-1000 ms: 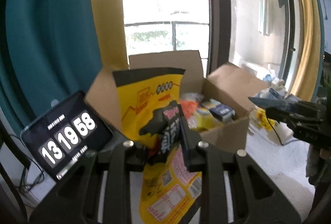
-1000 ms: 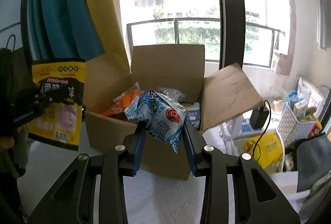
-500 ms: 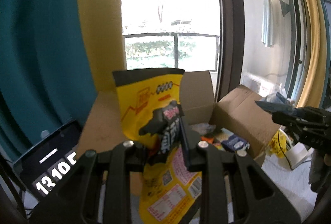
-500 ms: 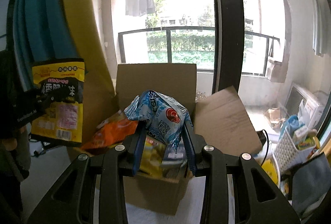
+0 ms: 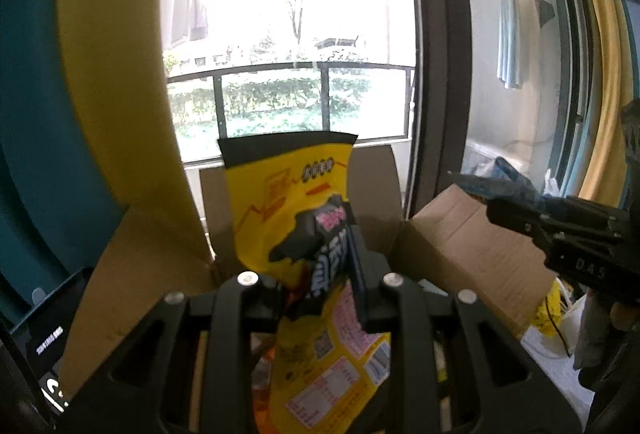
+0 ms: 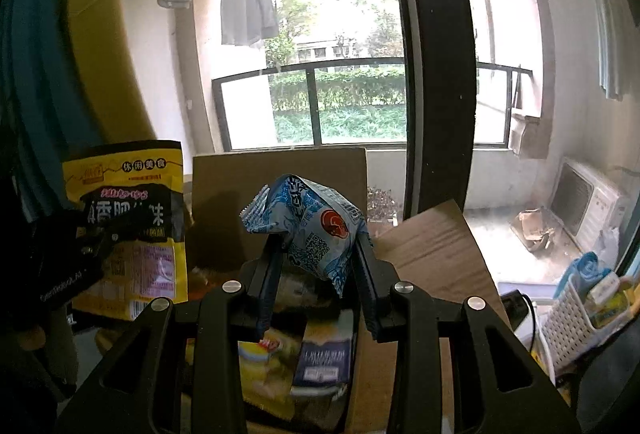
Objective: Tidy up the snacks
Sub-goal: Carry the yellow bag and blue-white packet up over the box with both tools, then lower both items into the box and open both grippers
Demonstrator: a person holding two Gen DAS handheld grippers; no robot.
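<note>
Left gripper [image 5: 316, 274] clamped on yellow snack bag [image 5: 304, 218]; right gripper [image 6: 316, 258] clamped on blue snack packet [image 6: 312, 230]. Cardboard box [image 6: 280, 173] now nearer, directly below at 6 o'clock.

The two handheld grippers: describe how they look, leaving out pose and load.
Both are matte black plastic. The left gripper and right gripper each have two flat narrow fingers on angular, triangle-cutout arms, fixed by round silver bolts. Seen from the opposite wrist camera, each body carries small pale lettering, too blurred to read. No cables or sleeves are visible.
</note>
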